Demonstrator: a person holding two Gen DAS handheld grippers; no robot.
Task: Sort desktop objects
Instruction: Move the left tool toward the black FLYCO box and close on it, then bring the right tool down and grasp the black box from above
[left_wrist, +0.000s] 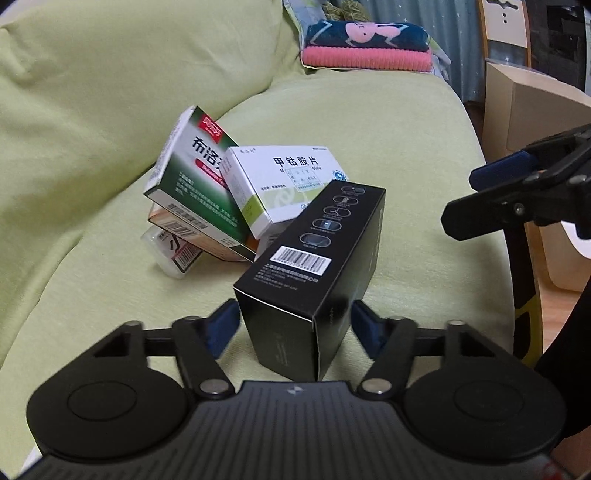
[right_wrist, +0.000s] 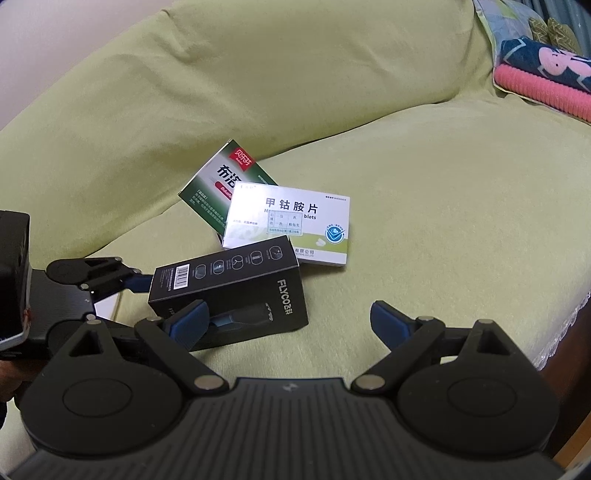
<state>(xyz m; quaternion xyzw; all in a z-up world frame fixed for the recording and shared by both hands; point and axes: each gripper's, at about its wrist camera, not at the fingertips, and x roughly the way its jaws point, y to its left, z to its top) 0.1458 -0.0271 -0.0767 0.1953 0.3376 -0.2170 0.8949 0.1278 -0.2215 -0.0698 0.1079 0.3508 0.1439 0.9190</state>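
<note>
A: Starting with the left wrist view: what has the left gripper (left_wrist: 293, 326) got?

B: Its blue pads (left_wrist: 221, 328) sit on either side of the near end of the black box (left_wrist: 314, 258), low centre of the frame. Whether they actually press the cardboard, I cannot tell. The box lies on the green sofa cushion (left_wrist: 406, 129), its far end by the white medicine box (left_wrist: 284, 188).

A: And behind that?

B: A green medicine box (left_wrist: 195, 173) leans tilted at centre left, with an orange-edged carton (left_wrist: 192, 227) and a small clear packet (left_wrist: 170, 254) under it. At the right edge, the right gripper (left_wrist: 476, 195) hangs spread wide and empty. Folded towels (left_wrist: 365, 46) lie top centre.

A: Now the right wrist view?

B: The right gripper (right_wrist: 291, 323) is wide open, holding nothing, over bare cushion (right_wrist: 424, 184) at bottom centre. The black box (right_wrist: 229, 280) lies centre left, the left gripper (right_wrist: 136, 284) at its left end. The white box (right_wrist: 288, 225) overlaps the green one (right_wrist: 225, 177) above it.
</note>
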